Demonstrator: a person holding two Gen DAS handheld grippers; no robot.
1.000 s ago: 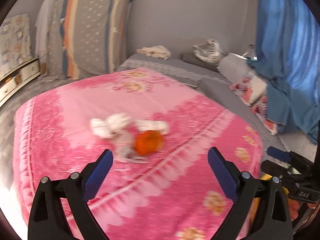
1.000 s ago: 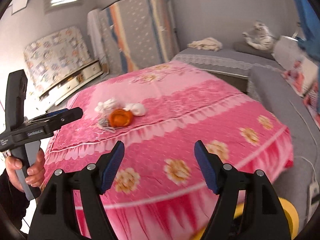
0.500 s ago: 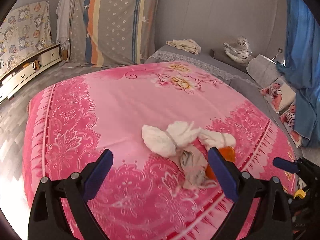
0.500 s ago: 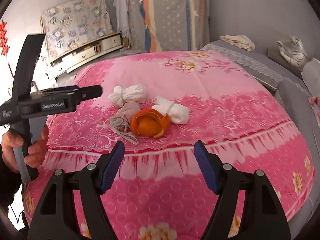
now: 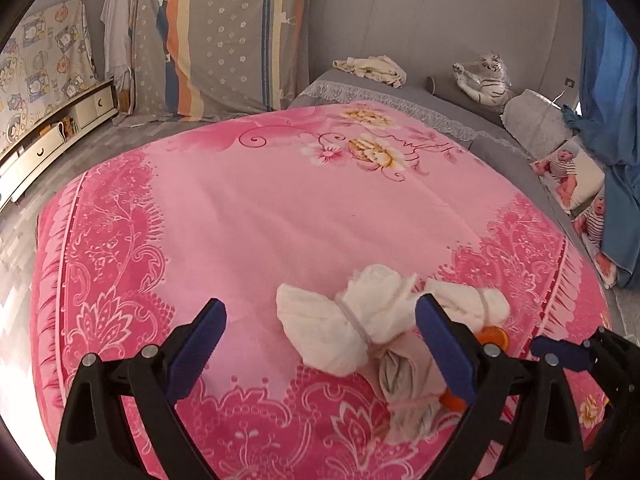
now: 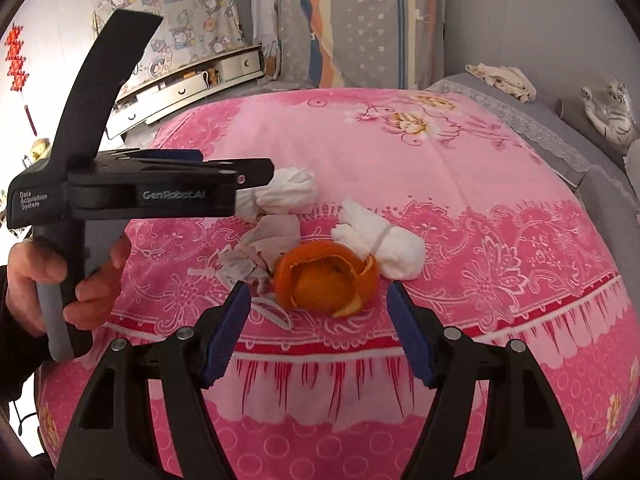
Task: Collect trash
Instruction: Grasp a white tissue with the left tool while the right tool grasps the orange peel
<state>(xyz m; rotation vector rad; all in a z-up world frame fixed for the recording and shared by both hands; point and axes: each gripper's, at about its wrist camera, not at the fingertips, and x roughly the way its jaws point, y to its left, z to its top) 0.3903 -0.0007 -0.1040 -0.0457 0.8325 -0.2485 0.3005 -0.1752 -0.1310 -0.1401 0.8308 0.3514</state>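
A small heap of trash lies on the pink flower-patterned bedspread (image 6: 460,168). In the right wrist view it sits at the centre of the frame: a hollow orange peel (image 6: 326,278), a white tissue wad tied with a thin band (image 6: 380,246) touching it on the right, a crumpled grey-beige rag (image 6: 260,252) touching it on the left, and a second white tissue wad (image 6: 286,192) above the rag.

The right gripper (image 6: 318,326) hovers at the lower centre with its blue-padded fingers (image 6: 226,332) spread wide and holding nothing; the peel shows between them, just beyond the tips.

The left gripper (image 6: 240,178), held in the person's hand (image 6: 86,276) at the left of the frame, points its tip at the second wad. In the left wrist view the left gripper (image 5: 320,348) is likewise released and empty, with the banded wad (image 5: 352,326) between its fingers, the rag (image 5: 404,376) below it, and the peel (image 5: 494,336) mostly hidden behind the right finger. The right gripper's tip (image 5: 560,354) enters at the lower right edge.
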